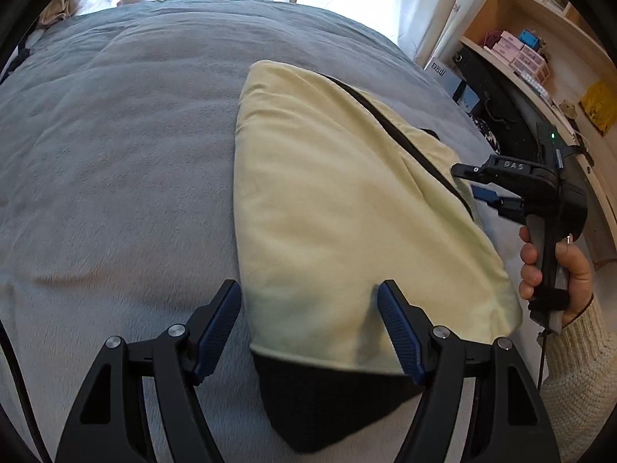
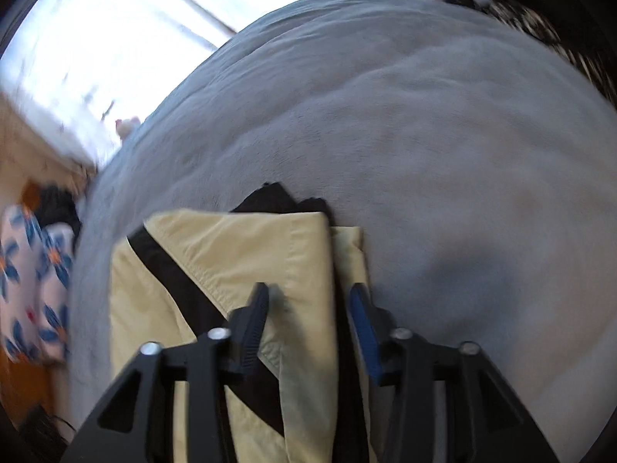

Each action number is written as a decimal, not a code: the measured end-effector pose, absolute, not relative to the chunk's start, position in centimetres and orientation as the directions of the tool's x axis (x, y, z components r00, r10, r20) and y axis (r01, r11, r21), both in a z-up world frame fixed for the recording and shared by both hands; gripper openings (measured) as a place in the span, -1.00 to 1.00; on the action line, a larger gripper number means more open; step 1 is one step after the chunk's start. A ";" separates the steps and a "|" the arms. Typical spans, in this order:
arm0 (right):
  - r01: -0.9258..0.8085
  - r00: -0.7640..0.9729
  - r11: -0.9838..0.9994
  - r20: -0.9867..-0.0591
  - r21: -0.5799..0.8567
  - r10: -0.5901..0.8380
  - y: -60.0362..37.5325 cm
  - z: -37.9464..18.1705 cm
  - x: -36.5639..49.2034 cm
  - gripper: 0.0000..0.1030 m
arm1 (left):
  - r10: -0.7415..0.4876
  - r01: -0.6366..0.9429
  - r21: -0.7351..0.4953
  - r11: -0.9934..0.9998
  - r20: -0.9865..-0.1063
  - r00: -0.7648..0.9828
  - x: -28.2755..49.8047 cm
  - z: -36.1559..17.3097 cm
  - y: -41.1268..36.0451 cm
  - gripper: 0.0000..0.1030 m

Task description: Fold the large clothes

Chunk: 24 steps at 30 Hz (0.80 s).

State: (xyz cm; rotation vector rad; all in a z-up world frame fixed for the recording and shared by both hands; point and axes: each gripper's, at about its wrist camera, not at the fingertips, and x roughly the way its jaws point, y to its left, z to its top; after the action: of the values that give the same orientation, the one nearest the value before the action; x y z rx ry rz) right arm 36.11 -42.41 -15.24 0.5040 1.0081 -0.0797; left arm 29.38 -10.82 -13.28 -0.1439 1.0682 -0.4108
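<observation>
Grey fleece-covered bed (image 1: 115, 135) carries the folded pale-yellow garment with black trim (image 1: 327, 200). Left gripper (image 1: 310, 308) fingers spread wide over its near edge, nothing pinched. Right gripper (image 2: 308, 316) fingers part-open astride its folded right edge, not gripping.

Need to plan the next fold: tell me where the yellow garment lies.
The yellow garment lies folded on the grey blanket, right of centre in the left wrist view, between both grippers.

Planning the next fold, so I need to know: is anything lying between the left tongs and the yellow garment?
Nothing visible. The left tongs stand open right over the near end of the yellow garment on the grey blanket.
</observation>
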 end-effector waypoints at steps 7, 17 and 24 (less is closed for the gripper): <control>0.294 0.552 0.950 -0.830 0.102 -0.082 -40.7 -14.2 36.9 -0.99 | -0.348 0.261 -0.255 0.931 -0.832 0.431 30.1 -13.6 -12.6 0.44; 0.357 0.489 0.929 -0.867 0.101 -0.094 -42.8 -15.2 34.6 -0.97 | -0.342 0.272 -0.242 0.931 -0.839 0.424 30.4 -13.1 -12.4 0.50; 0.126 0.570 0.950 -0.805 0.286 0.166 -34.9 -12.1 31.5 -0.97 | -0.330 0.258 -0.220 0.941 -0.766 0.551 30.7 -9.8 -12.7 0.50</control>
State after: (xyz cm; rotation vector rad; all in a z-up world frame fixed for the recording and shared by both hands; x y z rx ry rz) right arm 31.53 -34.86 -12.10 0.3299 0.9690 0.0240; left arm 30.72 -12.71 -9.81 -0.0847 0.9241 -0.3480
